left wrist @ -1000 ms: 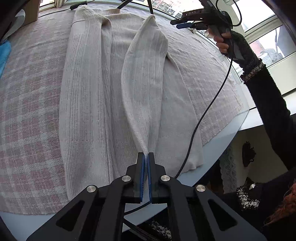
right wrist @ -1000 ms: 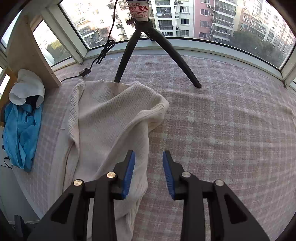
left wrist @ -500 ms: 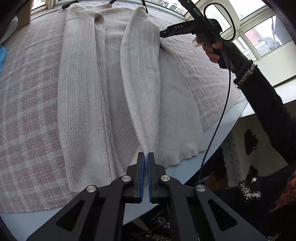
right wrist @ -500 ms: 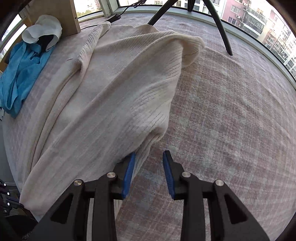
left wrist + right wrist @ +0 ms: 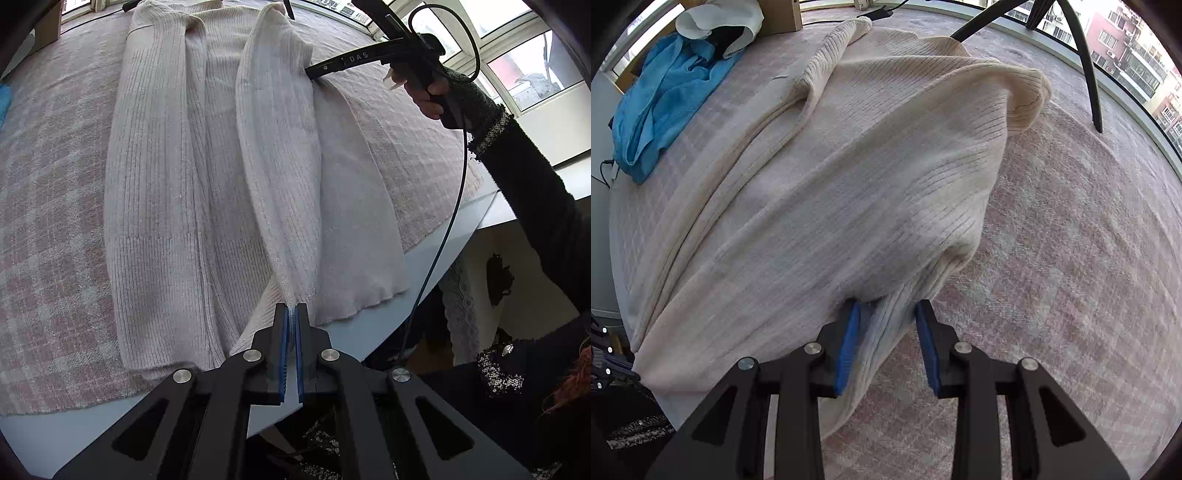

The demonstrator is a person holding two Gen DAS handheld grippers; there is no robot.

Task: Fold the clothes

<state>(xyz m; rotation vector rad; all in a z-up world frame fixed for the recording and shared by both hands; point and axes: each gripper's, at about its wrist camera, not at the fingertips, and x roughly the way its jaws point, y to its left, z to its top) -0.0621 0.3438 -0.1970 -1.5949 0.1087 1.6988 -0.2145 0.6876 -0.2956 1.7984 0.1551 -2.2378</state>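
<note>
**Folding the right side of the sweater inward, second grip not yet made**

We see the table [image 5: 491, 206] covered by a pink checked cloth [image 5: 48, 221], with the cream ribbed sweater [image 5: 155, 192] spread along its middle. Its long axis runs from the hem at the near table edge, where we stand, to the neckline at the far edge by the windows; the neck points away from us. Its left sleeve already lies folded in over the body, so we judge the step in hand to be the matching fold on the right side.

The raised right-hand fold [image 5: 280, 147] stands up as a long ridge running hem to shoulder. Our left gripper [image 5: 291, 317] is clamped tight on the hem end of that ridge, at the near edge. Our right gripper [image 5: 888, 332] sits at the shoulder end, pointing steeply down; a flap of knit lies between its fingers [image 5: 847, 343], but the pads stand apart from it and do not press, so it holds nothing.

Next, we judge, the right gripper must close on that fabric, then both ends should travel together towards the sweater's centre line, keeping the ridge taut and parallel to the long axis

A blue garment [image 5: 665, 99] lies at the far left corner, well apart
</note>
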